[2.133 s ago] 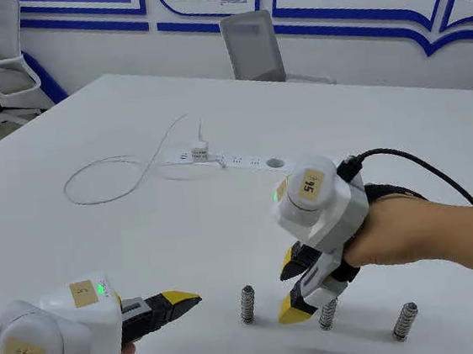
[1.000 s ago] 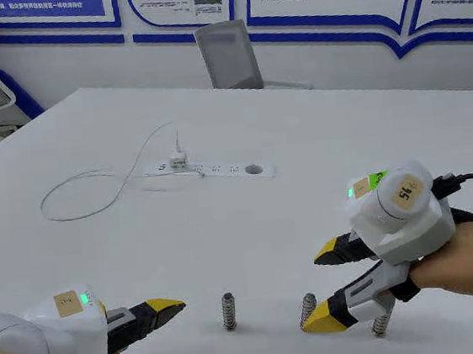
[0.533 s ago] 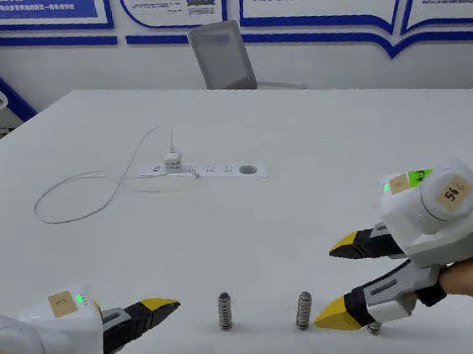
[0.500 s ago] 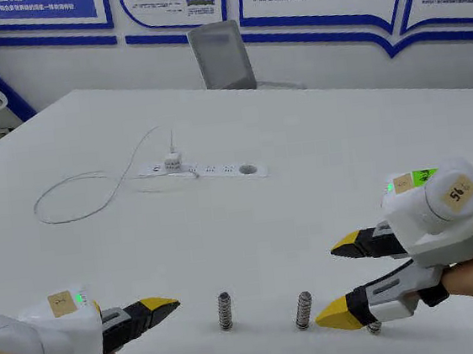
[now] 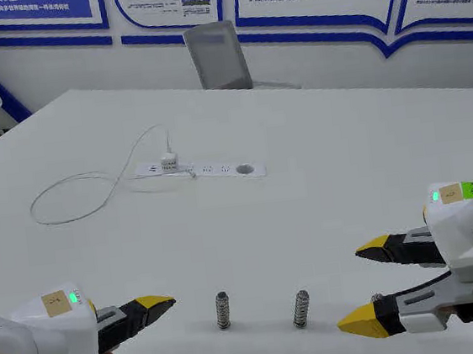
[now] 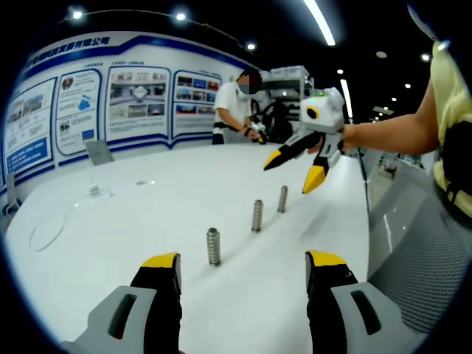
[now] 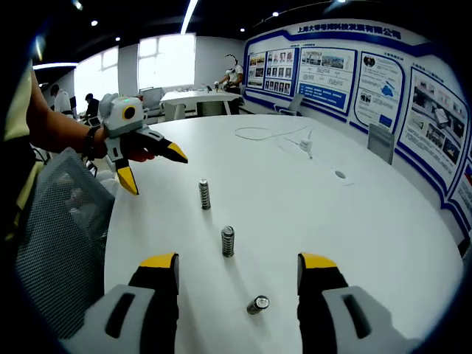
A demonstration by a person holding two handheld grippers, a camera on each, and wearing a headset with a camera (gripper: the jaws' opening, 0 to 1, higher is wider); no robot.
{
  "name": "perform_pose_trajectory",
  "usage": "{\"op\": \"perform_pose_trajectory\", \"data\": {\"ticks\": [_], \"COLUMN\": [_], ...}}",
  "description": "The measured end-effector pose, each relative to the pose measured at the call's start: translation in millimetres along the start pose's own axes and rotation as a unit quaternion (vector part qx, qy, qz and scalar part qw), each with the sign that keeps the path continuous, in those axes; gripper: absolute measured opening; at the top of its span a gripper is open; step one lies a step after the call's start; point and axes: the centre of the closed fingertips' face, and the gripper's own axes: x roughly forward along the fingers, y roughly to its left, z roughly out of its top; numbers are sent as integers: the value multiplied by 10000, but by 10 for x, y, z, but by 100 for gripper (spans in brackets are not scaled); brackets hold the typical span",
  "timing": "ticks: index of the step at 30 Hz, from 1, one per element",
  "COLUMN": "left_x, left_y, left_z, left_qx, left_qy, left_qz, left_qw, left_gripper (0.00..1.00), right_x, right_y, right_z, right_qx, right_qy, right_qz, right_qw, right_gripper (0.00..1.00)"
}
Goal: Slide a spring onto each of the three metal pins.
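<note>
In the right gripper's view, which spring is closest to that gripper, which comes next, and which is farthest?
1. near spring, between the jaws.
2. middle spring, just past them.
3. far spring, toward the left gripper.

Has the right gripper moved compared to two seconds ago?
Yes. The right gripper has pulled back rightward, from right over the middle spring to well past it.

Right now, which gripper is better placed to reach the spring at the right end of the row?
The right gripper, probably: that spring lies just ahead between its open jaws, while the left gripper has the other two springs in between.
</note>
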Motion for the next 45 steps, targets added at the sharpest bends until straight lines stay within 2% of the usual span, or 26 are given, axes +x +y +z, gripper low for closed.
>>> {"op": "perform_pose_trajectory", "data": {"ticks": [9, 19, 24, 45], "left_x": [-22, -30, -34, -70], "left_y": [10, -20, -33, -73], "left_z": [-7, -23, -35, -109], "left_qx": [-20, -39, -45, -109], "left_qy": [-15, -11, 0, 52], "left_qz": [36, 42, 50, 99], "left_qw": [10000, 10000, 10000, 9999], "left_gripper": [71, 72, 73, 74], "right_x": [-109, -257, -294, -404], "right_y": [4, 50, 91, 145], "right_z": [-223, -354, -443, -556], "right_qx": [172, 295, 319, 497], "right_qy": [-122, -453, -470, -687], "right_qz": [-167, -334, -374, -563], "right_qw": [9996, 9980, 9977, 9948], "right_gripper": [67, 70, 72, 75]}}
